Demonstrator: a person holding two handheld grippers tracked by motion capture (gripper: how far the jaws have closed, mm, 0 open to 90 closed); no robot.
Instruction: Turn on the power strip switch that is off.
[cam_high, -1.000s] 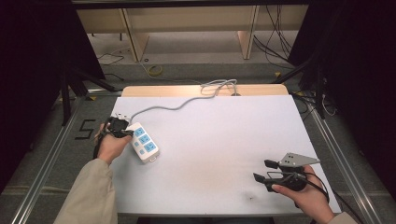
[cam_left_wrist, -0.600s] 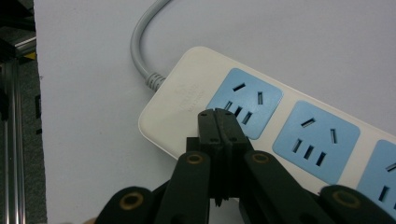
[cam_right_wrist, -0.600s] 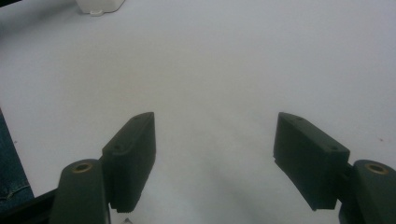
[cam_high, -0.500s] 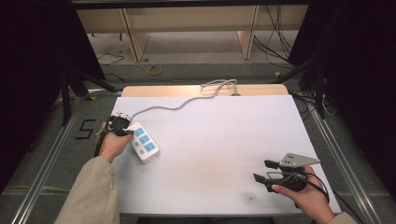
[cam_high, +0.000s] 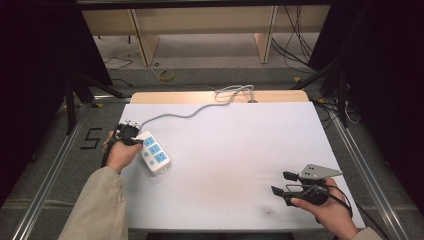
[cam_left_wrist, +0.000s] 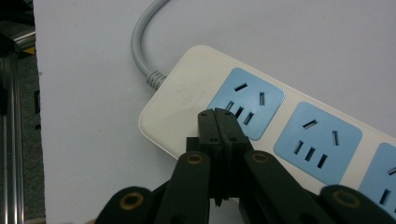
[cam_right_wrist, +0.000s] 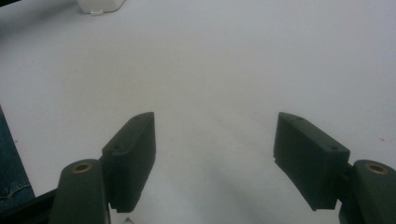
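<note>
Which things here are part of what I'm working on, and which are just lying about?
In play, judging by the hands:
- white power strip with blue sockets
- its grey cable
- left gripper, shut, at the strip's cable end
- right gripper, open, apart

Lying about:
- loose cables on the floor
- wooden shelf legs

Behind the white table (cam_high: 240, 150) stand pale wooden shelf legs (cam_high: 140, 37) on a grey floor (cam_high: 210, 60), with dark curtains (cam_high: 45, 55) either side

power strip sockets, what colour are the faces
Light blue socket faces on a cream-white power strip body; the left gripper view shows them best.
</note>
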